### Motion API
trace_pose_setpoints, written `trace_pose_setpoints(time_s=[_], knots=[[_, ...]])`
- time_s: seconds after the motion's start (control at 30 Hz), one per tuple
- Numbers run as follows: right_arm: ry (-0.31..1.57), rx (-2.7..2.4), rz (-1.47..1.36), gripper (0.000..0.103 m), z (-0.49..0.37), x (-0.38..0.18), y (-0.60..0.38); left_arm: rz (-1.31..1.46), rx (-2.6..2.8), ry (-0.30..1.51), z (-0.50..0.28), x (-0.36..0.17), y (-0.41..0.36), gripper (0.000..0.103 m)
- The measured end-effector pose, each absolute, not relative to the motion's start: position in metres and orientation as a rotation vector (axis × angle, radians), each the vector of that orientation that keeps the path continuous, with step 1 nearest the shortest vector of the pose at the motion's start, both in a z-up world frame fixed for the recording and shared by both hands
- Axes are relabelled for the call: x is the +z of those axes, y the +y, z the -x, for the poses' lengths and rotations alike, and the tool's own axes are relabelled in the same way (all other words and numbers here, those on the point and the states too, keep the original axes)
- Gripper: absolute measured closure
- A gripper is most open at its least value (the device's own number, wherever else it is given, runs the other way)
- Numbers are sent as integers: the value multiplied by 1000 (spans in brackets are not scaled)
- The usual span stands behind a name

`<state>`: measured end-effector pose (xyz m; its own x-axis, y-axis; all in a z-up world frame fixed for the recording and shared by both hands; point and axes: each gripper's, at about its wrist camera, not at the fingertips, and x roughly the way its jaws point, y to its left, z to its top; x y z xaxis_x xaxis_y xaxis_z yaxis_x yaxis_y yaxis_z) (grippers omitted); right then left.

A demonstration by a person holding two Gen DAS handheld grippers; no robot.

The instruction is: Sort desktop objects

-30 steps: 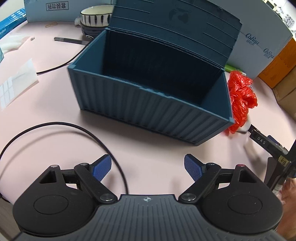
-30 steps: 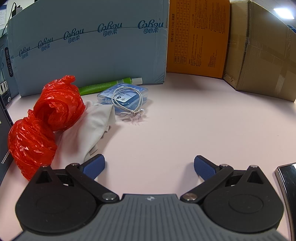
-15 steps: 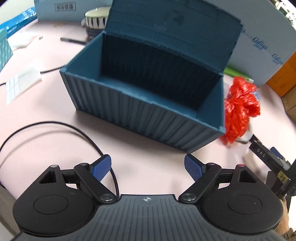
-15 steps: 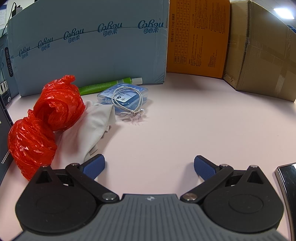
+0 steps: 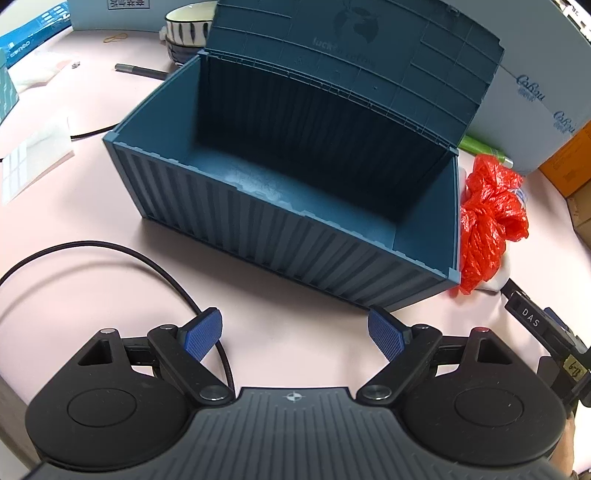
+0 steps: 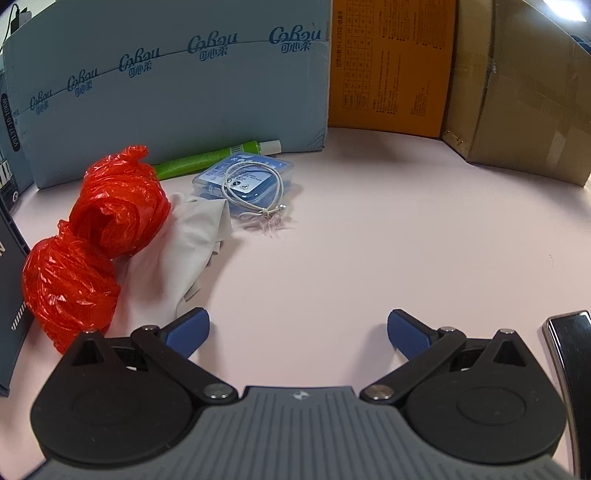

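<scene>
Box (image 5: 280, 236) interior only in left view; cloth (image 6: 192, 236), case (image 6: 243, 177) in right.

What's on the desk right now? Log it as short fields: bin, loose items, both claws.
bin: blue container-style box, lid up, nothing visible inside
beside bin: red plastic bag on a white cloth
near cartons: green tube, blue case with white cord on top
left of bin: black cable, pen, bowl
left claw: open, holding nothing
right claw: open, holding nothing
</scene>
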<state>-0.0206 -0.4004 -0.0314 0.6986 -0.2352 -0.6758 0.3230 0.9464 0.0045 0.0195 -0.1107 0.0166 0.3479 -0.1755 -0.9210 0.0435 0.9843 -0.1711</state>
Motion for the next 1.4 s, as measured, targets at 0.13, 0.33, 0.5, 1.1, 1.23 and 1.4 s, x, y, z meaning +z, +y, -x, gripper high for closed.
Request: trace_pose_setpoints(time_s=[0.13,0.33,0.5,1.1,1.23,1.4], knots=[[681,-298,-168,0,30,-30,-402,111,-157,1211,-25,15,-114,19],[526,-273,-214,0,40,-13,-400,108,-159,1224,-33,12,-113,19],[420,-206,-270,0,36,2,-392,112,-154,1228,-36,8,-104,19],[554,-227,-8,0,-42,10,-319,154,-35,1239,-43,-2,-54,19],[571,-272,10,0,-39,7,-326,148,-39,1244,-47,-4,-52,19],[542,-324,-64,0,-22,7,-351,141,-58,1255,-53,-9,-56,19]])
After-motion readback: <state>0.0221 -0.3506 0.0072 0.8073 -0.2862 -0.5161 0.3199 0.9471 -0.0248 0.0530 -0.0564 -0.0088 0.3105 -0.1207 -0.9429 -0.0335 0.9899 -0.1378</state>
